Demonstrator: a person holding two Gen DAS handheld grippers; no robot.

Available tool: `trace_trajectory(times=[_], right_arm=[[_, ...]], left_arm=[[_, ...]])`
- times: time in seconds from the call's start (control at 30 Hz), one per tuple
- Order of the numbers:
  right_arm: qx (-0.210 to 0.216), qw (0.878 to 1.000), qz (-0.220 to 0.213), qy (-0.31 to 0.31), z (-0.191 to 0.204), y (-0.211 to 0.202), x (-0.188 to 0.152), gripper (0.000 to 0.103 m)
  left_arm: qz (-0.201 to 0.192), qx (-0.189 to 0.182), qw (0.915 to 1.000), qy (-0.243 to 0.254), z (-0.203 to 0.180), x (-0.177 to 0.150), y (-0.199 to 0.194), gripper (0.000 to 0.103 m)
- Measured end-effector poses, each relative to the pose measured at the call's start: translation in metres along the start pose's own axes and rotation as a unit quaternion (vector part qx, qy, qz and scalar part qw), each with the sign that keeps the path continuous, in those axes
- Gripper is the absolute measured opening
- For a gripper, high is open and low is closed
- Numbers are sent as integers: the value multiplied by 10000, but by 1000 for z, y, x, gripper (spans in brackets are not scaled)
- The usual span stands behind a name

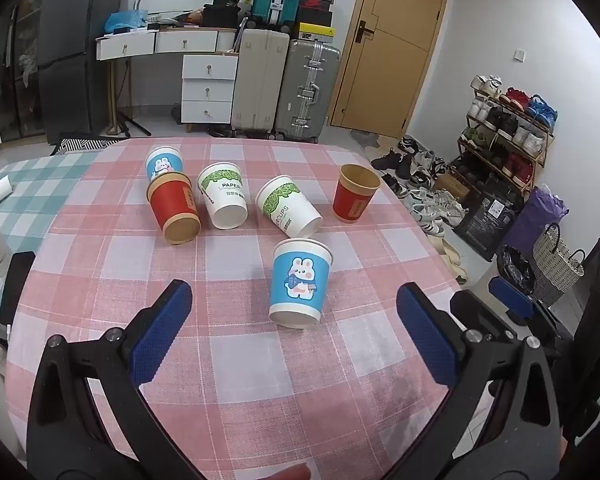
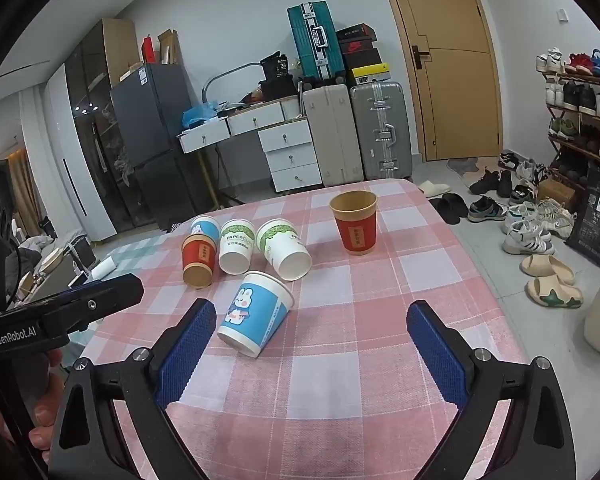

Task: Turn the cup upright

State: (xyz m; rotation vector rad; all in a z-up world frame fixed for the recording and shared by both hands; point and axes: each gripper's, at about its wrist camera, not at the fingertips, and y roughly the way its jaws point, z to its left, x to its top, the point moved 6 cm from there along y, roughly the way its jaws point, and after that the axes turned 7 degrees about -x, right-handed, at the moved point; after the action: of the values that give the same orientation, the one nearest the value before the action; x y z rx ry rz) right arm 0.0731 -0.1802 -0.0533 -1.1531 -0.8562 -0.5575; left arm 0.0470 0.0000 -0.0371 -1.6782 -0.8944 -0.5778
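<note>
Pink checked cloth point(image 1: 236, 360) covers the table, with suitcases point(image 1: 312, 88) and a brown door point(image 1: 392, 44) behind it. One blue bunny cup point(image 1: 300, 284) lies tipped on its side, close in front of both grippers. Behind the bunny cup lie two white cups with green leaves point(image 1: 224, 196), a red cup point(image 1: 174, 208) and another blue cup point(image 1: 164, 164), all tipped over. Off to the right of the bunny cup, one red cup point(image 1: 356, 194) stands upright. The left gripper point(image 1: 294, 304) and the right gripper point(image 2: 312, 326) both have fingers spread wide, holding nothing.
</note>
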Motion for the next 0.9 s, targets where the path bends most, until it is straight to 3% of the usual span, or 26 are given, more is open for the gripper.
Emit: trace_trajectory(times=[0.9], right_arm=[[-14,10000,4,-26,-1,-1,-1,98]], left_arm=[[-10,52,10000,38,0,0,-1,102]])
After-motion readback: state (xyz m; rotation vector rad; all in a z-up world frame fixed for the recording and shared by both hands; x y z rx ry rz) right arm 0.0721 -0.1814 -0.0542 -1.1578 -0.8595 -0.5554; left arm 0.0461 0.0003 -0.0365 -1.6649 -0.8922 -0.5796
